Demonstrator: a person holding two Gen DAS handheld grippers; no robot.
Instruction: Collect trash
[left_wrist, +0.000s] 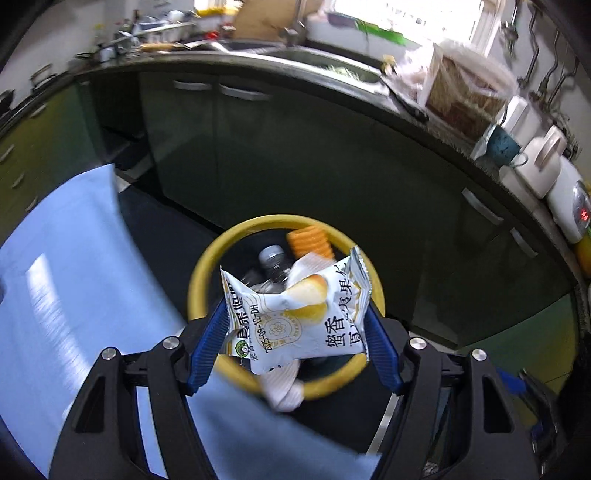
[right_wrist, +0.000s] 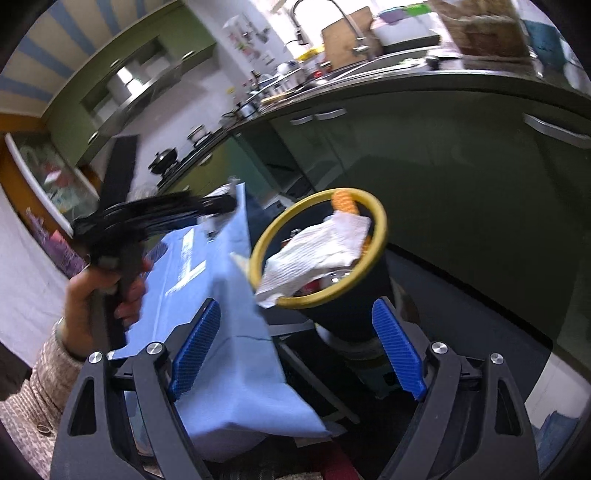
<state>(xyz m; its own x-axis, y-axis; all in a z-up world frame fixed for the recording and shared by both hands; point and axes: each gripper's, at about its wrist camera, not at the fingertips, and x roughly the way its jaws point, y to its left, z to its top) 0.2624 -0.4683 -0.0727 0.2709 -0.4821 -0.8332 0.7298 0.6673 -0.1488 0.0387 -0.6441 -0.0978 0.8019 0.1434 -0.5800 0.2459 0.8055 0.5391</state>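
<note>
My left gripper (left_wrist: 295, 314) is shut on a white snack wrapper (left_wrist: 295, 317) with yellow print, pinched at its two side edges between the blue pads (left_wrist: 210, 343). The wrapper hangs right above a dark trash bin with a yellow rim (left_wrist: 207, 273). Inside the bin lie a clear plastic bottle (left_wrist: 273, 258) and an orange ridged piece (left_wrist: 310, 240), and white paper (left_wrist: 284, 387) droops over the near rim. In the right wrist view my right gripper (right_wrist: 297, 310) stands open and empty in front of the bin (right_wrist: 266, 236), where a crumpled paper towel (right_wrist: 321, 240) lies on top.
A table under a light blue cloth (left_wrist: 55, 295) (right_wrist: 221, 295) stands next to the bin. Dark green cabinets (left_wrist: 295, 155) and a cluttered counter with a sink (left_wrist: 317, 59) curve behind. A white rice cooker (left_wrist: 565, 199) sits at the right. A hand (right_wrist: 110, 280) holds the blurred left gripper.
</note>
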